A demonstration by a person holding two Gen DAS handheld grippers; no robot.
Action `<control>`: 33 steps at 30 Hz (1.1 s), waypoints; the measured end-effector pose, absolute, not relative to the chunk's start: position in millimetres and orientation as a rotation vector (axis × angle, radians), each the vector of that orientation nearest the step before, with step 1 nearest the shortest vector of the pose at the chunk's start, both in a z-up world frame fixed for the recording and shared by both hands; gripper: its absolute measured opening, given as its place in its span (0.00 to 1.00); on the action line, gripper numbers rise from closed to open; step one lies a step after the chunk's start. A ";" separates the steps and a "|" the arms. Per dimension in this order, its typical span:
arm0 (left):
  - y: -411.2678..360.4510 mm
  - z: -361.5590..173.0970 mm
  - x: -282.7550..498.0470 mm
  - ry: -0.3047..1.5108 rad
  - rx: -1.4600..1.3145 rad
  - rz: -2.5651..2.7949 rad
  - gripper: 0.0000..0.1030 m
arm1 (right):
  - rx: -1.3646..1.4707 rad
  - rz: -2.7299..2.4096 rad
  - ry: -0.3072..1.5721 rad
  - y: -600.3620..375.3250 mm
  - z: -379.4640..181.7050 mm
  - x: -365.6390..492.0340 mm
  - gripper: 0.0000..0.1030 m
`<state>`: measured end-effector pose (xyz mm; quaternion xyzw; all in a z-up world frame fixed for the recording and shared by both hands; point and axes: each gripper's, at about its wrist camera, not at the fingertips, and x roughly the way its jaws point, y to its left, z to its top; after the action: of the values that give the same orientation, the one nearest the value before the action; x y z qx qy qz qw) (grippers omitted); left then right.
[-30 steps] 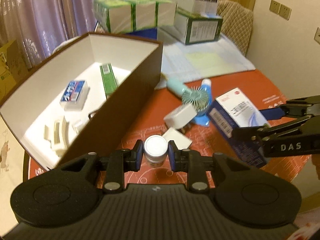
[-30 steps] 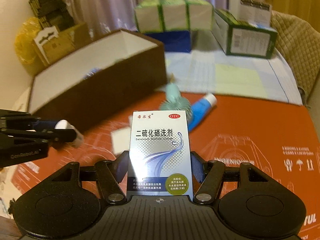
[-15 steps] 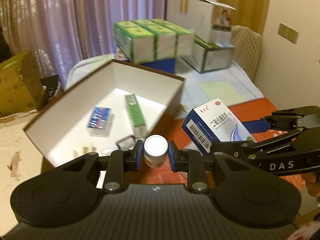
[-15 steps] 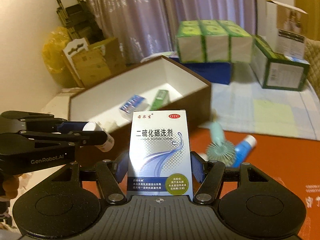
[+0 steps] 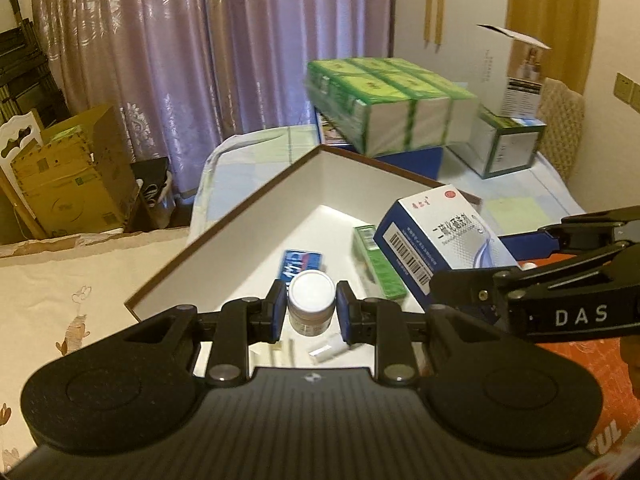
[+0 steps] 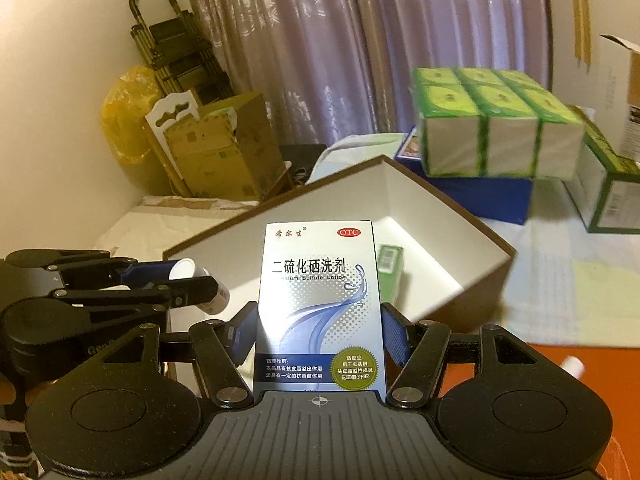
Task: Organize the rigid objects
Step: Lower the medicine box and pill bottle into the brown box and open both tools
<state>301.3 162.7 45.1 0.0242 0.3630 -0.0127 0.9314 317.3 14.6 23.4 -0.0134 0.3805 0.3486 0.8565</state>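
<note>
Small white-capped jar [image 5: 311, 308] at lower centre of the left wrist view, pinched between the blue pads of the left gripper [image 5: 311, 310] — closed on it from both sides, held above the open brown box [image 5: 224, 236]. Same jar [image 6: 200, 286] at left of the right wrist view, lying sideways in the left gripper [image 6: 188, 284], over the box's near left corner.

Blue-and-silver medicine carton [image 6: 320, 308] upright at centre of the right wrist view, gripped at both edges by the right gripper [image 6: 320, 340], jaws spread to the carton's width. In the left wrist view the carton [image 5: 436, 246] at right of centre, tilted, barcode side facing, in the right gripper [image 5: 472, 280], over the box's right side.

White-lined box [image 6: 472, 216] behind the carton. Inside, on the floor: a green carton [image 5: 378, 266] lying flat, a blue packet [image 5: 301, 264] just beyond the jar, a few small white pieces [image 5: 326, 350] near the bottom edge — too blurred to name.

Beyond the box, upper right of both views, a wrapped stack of green-and-white packs [image 5: 394, 110] on a blue box [image 6: 476, 194]. Cardboard carton [image 5: 68, 184] at left, purple curtains [image 5: 200, 56] across the top, orange mat [image 6: 600, 364] at lower right.
</note>
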 end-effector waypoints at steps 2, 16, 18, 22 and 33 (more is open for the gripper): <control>171.9 42.6 310.1 0.749 0.051 -0.021 0.21 | -0.030 0.728 0.804 24.8 21.5 323.8 0.59; 221.8 2.8 364.1 0.861 0.058 0.000 0.21 | -0.050 0.655 0.898 86.2 -16.4 366.9 0.59; 225.6 -2.3 367.8 0.875 0.057 -0.003 0.21 | -0.052 0.644 0.915 90.8 -22.5 370.9 0.59; 233.5 -10.3 374.1 0.899 0.053 -0.003 0.21 | -0.061 0.624 0.942 96.7 -31.6 376.9 0.59; 242.1 -20.2 385.9 0.941 0.034 -0.035 0.40 | -0.058 0.570 0.971 101.7 -41.1 387.3 0.59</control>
<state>385.9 242.1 -20.2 0.0162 0.4533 -0.0166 0.8911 387.3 101.7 -41.1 -0.0275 0.4601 0.2702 0.8453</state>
